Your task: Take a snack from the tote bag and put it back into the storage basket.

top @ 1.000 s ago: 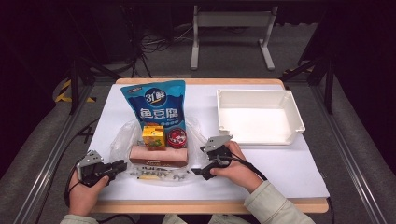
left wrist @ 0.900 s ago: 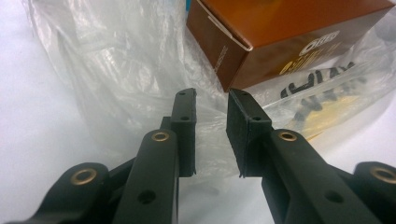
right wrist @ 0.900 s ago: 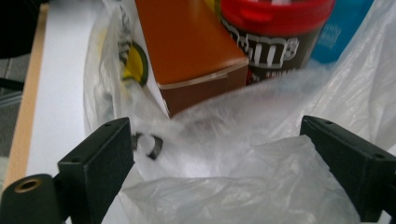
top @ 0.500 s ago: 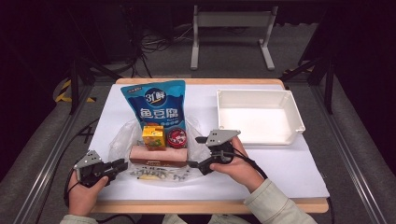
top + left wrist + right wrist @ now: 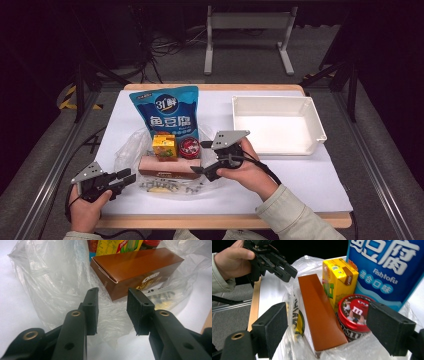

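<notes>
Left claw: jaws stood apart and had just been opening; nothing was pinched between them, though crinkled clear plastic bag lay just ahead of and under the pads.
Right claw: jaws stood wide and had just been closing a little; they hung over the near end of the brown box without pressing on it.
Brown box: lay flat on the bag, long side across the tabletop; white "OREO" logo on its side.
Red tub: just beside the box, lid printed with a red m&m's character.
Yellow carton: upright beside the tub, print too small to read.
Blue pouch: behind them, flat on the sheet, reading "fish tofu" with large Chinese characters.
White tray: well apart, on the tabletop's right side.
</notes>
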Demonstrator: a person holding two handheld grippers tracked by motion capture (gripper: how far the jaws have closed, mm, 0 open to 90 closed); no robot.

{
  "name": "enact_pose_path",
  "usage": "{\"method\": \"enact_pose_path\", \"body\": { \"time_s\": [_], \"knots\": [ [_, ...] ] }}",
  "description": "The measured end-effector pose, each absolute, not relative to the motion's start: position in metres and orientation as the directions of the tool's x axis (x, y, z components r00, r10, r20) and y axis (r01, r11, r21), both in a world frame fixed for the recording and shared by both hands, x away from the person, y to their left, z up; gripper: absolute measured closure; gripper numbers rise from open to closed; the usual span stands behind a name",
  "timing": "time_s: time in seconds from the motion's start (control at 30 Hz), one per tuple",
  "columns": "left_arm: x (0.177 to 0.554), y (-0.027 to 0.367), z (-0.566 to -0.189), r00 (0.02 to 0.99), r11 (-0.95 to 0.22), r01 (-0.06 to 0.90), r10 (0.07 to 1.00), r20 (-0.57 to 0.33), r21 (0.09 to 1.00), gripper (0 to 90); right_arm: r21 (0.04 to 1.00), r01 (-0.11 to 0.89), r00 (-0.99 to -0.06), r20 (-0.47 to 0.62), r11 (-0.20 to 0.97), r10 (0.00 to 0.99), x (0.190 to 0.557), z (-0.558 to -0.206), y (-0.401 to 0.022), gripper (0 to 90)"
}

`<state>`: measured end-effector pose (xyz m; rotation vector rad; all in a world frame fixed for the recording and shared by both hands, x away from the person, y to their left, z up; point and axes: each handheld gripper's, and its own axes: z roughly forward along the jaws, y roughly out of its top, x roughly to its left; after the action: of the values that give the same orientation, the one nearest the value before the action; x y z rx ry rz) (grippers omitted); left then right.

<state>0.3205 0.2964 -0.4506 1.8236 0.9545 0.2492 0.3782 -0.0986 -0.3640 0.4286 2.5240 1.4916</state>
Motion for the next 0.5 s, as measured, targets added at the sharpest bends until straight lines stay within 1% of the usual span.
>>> {"method": "enact_pose_path", "body": {
  "time_s": [0.13, 0.4, 0.5],
  "knots": [
    [0.319, 0.299, -0.45, 0.66, -0.164, 0.488, 0.712, -0.24, 0.857, 59.7, 0.872, 0.15, -0.947, -0.009, 0.466, 0.321, 0.38, -0.362, -0.092, 19.8],
    [0.318, 0.302, -0.448, 0.652, -0.153, 0.482, 0.72, -0.237, 0.862, 58.3, 0.833, 0.144, -0.961, -0.011, 0.533, 0.278, 0.39, -0.361, -0.071, 26.0],
    [0.318, 0.302, -0.448, 0.651, -0.157, 0.483, 0.722, -0.234, 0.861, 58.1, 0.824, 0.143, -0.962, -0.015, 0.549, 0.273, 0.393, -0.361, -0.067, 26.7]
  ]
}}
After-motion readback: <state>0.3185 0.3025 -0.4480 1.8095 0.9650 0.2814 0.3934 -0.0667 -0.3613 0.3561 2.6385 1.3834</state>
